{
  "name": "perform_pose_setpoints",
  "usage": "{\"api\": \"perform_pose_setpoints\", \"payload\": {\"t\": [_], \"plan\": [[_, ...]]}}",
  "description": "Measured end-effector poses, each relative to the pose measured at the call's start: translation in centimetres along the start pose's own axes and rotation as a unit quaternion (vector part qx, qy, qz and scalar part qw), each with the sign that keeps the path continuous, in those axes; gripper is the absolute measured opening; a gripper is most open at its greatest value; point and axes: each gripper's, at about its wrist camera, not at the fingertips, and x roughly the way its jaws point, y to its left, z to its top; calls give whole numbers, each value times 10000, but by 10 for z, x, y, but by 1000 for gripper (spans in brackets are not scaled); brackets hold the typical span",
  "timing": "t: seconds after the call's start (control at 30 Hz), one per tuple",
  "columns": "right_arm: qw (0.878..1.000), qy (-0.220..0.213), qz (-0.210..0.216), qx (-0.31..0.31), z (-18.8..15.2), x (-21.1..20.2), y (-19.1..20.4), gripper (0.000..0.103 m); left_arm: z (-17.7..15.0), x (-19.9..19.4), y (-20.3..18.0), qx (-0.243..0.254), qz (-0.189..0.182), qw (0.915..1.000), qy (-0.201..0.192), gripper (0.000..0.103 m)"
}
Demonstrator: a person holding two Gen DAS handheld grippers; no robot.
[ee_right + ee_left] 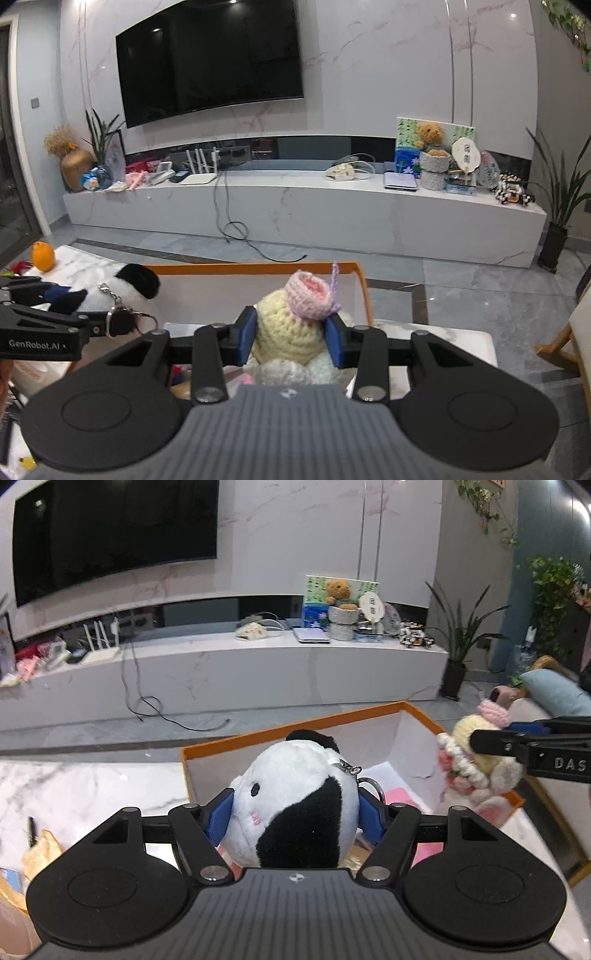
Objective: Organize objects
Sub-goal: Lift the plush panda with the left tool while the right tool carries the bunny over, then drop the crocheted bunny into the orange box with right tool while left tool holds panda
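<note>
Marble table (74, 786) carries an orange-rimmed box (280, 731), open top, evidently the drop target. Left gripper (295, 812) is clamped on a black-and-white plush (295, 794), held over the box's near-left part, keyring dangling. Right gripper (291, 339) is closed on a crocheted doll (288, 328), over the box's right side. Both seem poised for release into the box.

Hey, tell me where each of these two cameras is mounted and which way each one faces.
Left wrist: on the left gripper, looking along its jaws at the black-and-white plush panda over the orange-rimmed box.
Right wrist: on the right gripper, looking at the cream crocheted doll with a pink hat.
Shared: box, both toys, the other gripper, wall-mounted black television.
</note>
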Motion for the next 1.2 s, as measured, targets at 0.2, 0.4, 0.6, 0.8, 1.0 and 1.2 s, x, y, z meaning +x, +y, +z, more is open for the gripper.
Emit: {"api": "perform_pose_setpoints", "payload": {"t": [0.2,0.4,0.6,0.8,1.0,1.2], "plan": [[9994,161,-310,-31,-11,14,-2,41,-3,15,-4,-1,171,9998,60,80],[9989,254,-349,-165,-18,26,0,42,-7,31,-7,38,393,9990,198,80],[9984,170,-408,-351,-28,32,6,55,-9,38,-6,-53,527,9985,118,84],[9973,207,-567,-411,-32,34,8,64,-12,45,-12,172,658,9976,155,87],[9971,216,-614,-398,-30,35,8,67,-11,43,-4,-33,591,9982,72,89],[9976,25,-589,-374,-27,25,8,81,-8,33,-1,-32,623,9980,-77,89]]}}
